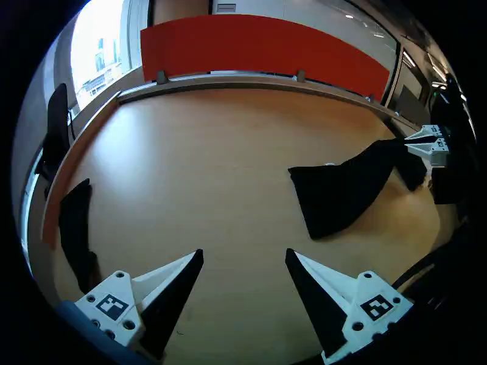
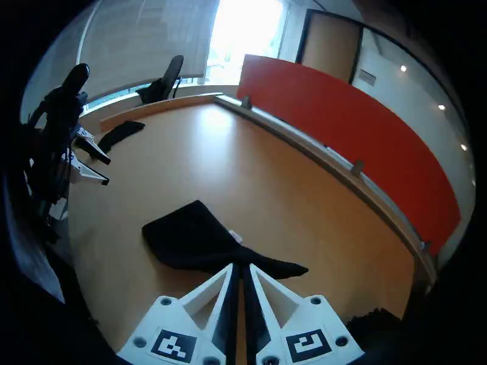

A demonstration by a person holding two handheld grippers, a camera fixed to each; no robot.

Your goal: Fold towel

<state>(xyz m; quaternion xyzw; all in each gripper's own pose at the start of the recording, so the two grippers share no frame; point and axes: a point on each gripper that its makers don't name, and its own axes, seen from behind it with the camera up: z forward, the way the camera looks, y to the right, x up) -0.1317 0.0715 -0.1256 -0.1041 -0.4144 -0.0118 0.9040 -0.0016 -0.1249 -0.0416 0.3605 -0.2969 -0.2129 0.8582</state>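
Right gripper view: right gripper (image 2: pixel 241 266) clamps the towel (image 2: pixel 189 240) corner; left gripper (image 1: pixel 242 252), jaws apart, should grasp the opposite corner.

Wide pale-wood table (image 1: pixel 201 158) with a red partition (image 1: pixel 262 48) standing upright along its far edge, held on small grey brackets (image 1: pixel 162 77). Off the table's far left end stands a black office chair (image 1: pixel 55 128), with a bright window (image 1: pixel 97 55) behind it and pale blinds (image 2: pixel 146 42) beside the window in the right gripper view. A flat dark bundle (image 1: pixel 76 231) lies on the table near its left edge, possibly cloth, though it is too dim to be sure.
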